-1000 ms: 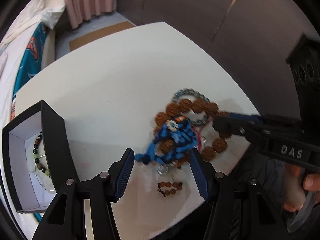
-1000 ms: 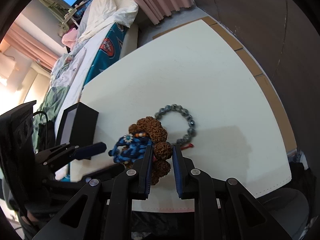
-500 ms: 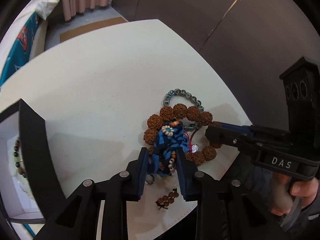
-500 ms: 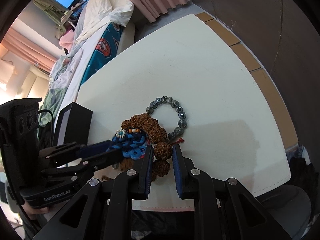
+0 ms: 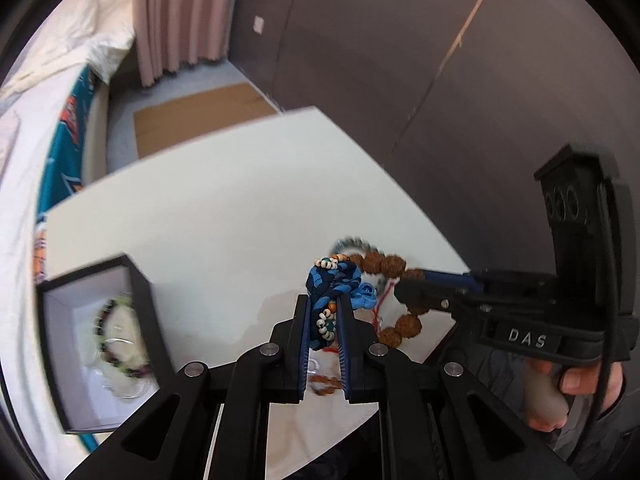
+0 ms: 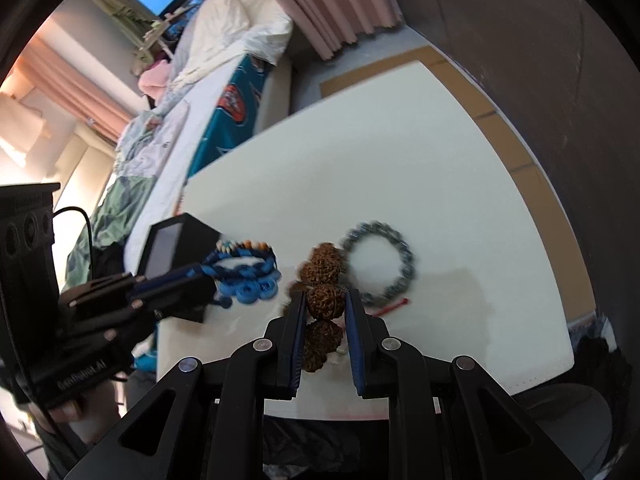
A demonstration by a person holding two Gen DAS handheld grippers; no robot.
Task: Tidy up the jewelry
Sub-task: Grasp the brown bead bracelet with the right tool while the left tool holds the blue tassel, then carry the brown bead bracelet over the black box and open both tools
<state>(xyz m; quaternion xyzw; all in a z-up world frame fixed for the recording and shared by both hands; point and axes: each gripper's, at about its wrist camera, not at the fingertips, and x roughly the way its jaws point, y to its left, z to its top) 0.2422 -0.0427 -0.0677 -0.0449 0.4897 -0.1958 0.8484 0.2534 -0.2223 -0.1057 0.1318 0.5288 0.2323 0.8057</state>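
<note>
Since the earlier frames the blue braided bracelet (image 5: 325,304) has come up off the heap of beads on the white table (image 5: 224,208), and it now hangs clear of the surface. The left gripper (image 5: 323,312) is clamped on it, both fingers pressed against the woven cord. The bracelet is a thick plait of dark and light blue cord, with a row of small white, orange and teal beads along one edge and light blue loops bunched at one end; from the right wrist camera it reads as an open loop (image 6: 246,270) held out in front of the black box (image 6: 176,248). The right gripper (image 6: 325,305) is closed on a large brown seed bead bracelet (image 6: 324,280), which stays down on the table, one knobbly bead pinched between the fingers. Just beside it lies a grey bead bracelet (image 6: 378,264), flat and round. The black box's white interior (image 5: 86,344) holds a green and dark bead bracelet (image 5: 116,332).
</note>
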